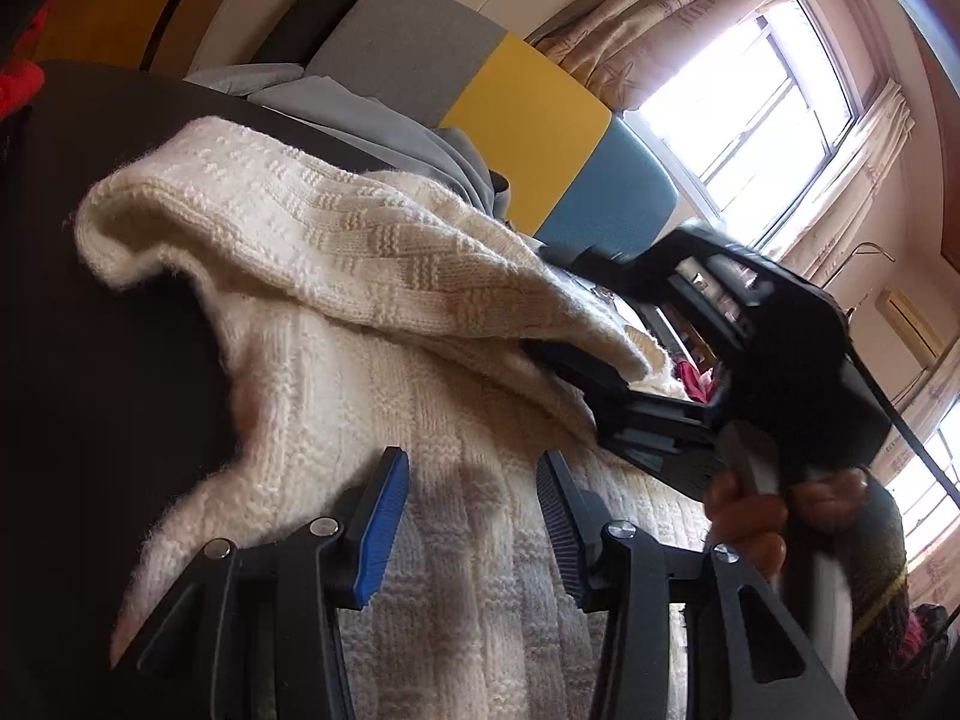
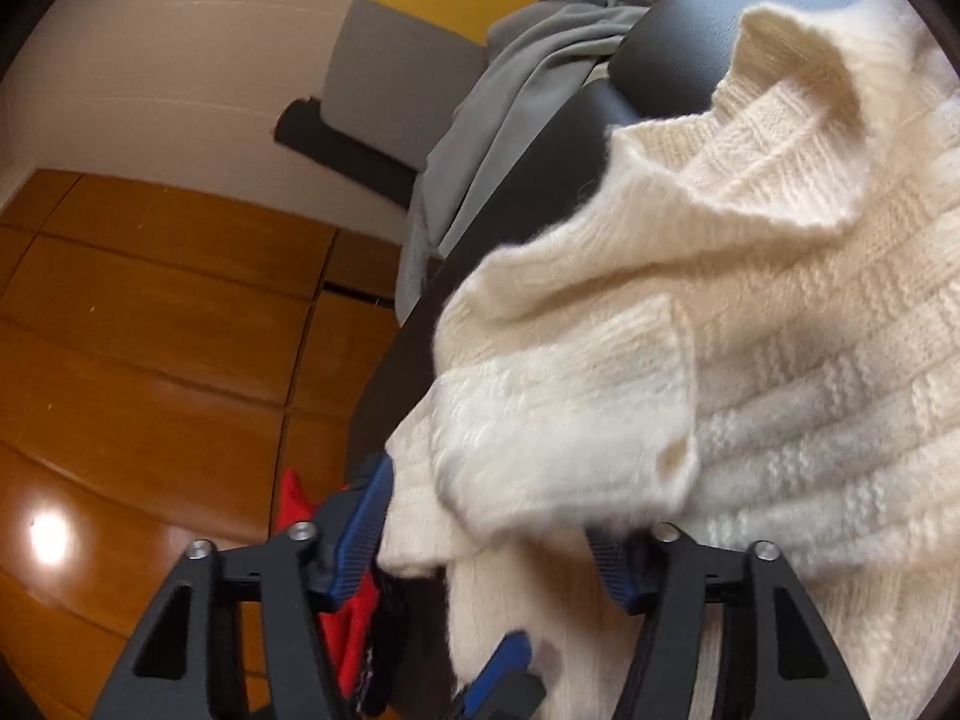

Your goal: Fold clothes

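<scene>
On black table (image 1: 120, 330), cream sweater (image 1: 372, 276) lies spread.

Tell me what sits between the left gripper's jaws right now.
Only the white knit sweater shows between the open jaws of the left gripper, lying beyond them in the left wrist view; nothing is pinched.

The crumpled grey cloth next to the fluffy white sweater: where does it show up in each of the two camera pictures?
Left wrist view: the crumpled grey cloth lies upper centre, just beyond the cream knitted sweater, before the yellow panel.
Right wrist view: it hangs at top centre, draped over the black surface's edge, left of the sweater's collar.
Shared landmark: the black surface under the sweater.
</scene>
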A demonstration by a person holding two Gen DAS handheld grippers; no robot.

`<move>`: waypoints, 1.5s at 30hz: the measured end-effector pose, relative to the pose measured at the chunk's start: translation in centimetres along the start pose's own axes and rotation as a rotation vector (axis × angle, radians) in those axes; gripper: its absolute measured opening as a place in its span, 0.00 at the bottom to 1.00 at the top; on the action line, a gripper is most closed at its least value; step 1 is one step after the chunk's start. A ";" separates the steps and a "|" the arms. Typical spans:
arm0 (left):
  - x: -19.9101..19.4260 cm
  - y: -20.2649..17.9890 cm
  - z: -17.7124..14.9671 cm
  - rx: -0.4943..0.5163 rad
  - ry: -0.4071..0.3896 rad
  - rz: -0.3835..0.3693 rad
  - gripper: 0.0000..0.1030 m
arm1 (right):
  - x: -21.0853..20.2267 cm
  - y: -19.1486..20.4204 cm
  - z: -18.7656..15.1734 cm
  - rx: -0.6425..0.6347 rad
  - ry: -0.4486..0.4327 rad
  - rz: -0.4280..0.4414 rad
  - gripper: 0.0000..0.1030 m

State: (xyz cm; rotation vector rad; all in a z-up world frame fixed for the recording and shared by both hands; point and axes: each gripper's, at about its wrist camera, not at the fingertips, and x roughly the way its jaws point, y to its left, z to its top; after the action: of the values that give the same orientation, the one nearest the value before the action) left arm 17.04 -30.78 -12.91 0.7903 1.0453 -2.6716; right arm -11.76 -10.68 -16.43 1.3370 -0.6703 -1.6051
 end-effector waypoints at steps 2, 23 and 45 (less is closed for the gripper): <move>0.1 0.1 0.0 -0.002 -0.001 -0.005 0.44 | 0.6 1.0 0.2 -0.060 0.020 -0.068 0.26; 0.6 0.6 -0.1 0.002 -0.002 -0.003 0.44 | -9.3 2.9 4.1 -0.204 -0.005 0.000 0.53; 0.4 1.1 0.1 -0.022 -0.015 -0.064 0.44 | 1.1 0.7 1.0 -0.007 -0.015 -0.144 0.43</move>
State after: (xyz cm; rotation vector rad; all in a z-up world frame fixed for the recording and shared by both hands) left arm 17.06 -31.70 -13.67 0.7440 1.1132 -2.7091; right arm -12.51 -12.07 -16.05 1.3955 -0.5878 -1.7317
